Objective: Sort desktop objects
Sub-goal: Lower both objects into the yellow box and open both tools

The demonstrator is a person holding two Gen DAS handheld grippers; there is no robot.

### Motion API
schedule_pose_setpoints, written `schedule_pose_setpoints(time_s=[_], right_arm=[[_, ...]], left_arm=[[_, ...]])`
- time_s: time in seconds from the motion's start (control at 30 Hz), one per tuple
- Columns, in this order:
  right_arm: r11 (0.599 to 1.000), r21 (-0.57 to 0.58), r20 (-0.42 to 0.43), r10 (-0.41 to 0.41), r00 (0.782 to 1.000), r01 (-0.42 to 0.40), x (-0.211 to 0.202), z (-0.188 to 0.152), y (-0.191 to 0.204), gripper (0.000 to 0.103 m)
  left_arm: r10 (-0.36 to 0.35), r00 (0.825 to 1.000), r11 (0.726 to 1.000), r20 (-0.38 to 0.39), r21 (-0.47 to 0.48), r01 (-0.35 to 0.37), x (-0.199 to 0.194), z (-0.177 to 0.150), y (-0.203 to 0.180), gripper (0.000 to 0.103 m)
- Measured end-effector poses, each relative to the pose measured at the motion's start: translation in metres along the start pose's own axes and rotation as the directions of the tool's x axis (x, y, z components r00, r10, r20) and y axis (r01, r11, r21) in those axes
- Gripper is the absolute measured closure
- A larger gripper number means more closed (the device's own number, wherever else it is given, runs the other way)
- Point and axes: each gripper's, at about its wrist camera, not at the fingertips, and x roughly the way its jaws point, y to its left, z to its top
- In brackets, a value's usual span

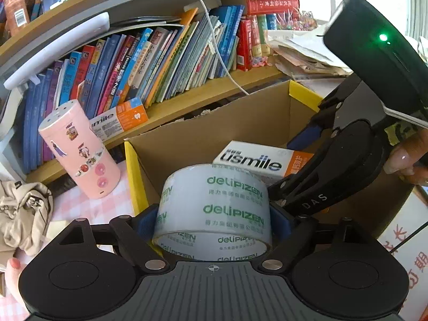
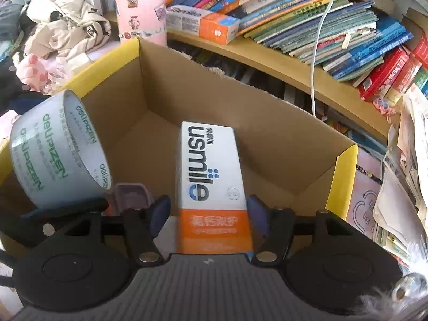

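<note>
A roll of clear tape [image 1: 214,208] printed in green sits between the blue pads of my left gripper [image 1: 212,222], which touch it on both sides; it hangs over the left end of an open cardboard carton [image 1: 240,123]. In the right wrist view the tape roll [image 2: 58,147] shows by the carton's [image 2: 214,99] yellow-edged left wall. A white and orange toothpaste box [image 2: 211,165] lies on the carton floor between the pads of my right gripper [image 2: 208,214], with a gap on its left side. The same toothpaste box [image 1: 251,160] shows behind the tape.
A second toothpaste box [image 2: 200,24] lies on the wooden shelf under leaning books [image 2: 321,13]. A pink stickered cylinder [image 1: 80,149] stands left of the carton, next to a crumpled beige cloth [image 1: 24,214]. A white cable [image 1: 214,40] hangs down. Loose papers [image 2: 406,174] pile at the right.
</note>
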Motion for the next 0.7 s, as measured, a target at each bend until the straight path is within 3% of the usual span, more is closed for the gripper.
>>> schedule_pose_setpoints(time_s=[0.13,0.27,0.47,0.7], right_arm=[[1.000,0.004,0.027,-0.002,1.000,0.002,-0.010,-0.006,0.004,0.037],[0.999,0.041,0.074,-0.008,0.997,0.005,-0.024,-0.012,0.003,0.021],[0.995,0.096,0.149,-0.024,0.989,0.010,-0.051,-0.020,0.002,0.019],[0.995,0.103,0.213,-0.021,0.977,-0.001,-0.077,-0.032,0.017,0.017]], left_arm=[[0.019,1.000,1.000,0.023,0.017,-0.019,-0.010,-0.001,-0.004,0.012],[0.041,0.996,0.999,0.076,0.007,-0.042,-0.025,-0.001,-0.002,0.006],[0.044,0.984,0.998,0.171,-0.051,-0.036,-0.057,-0.006,0.004,0.004],[0.064,0.976,0.993,0.207,-0.115,-0.041,-0.088,-0.019,0.009,0.003]])
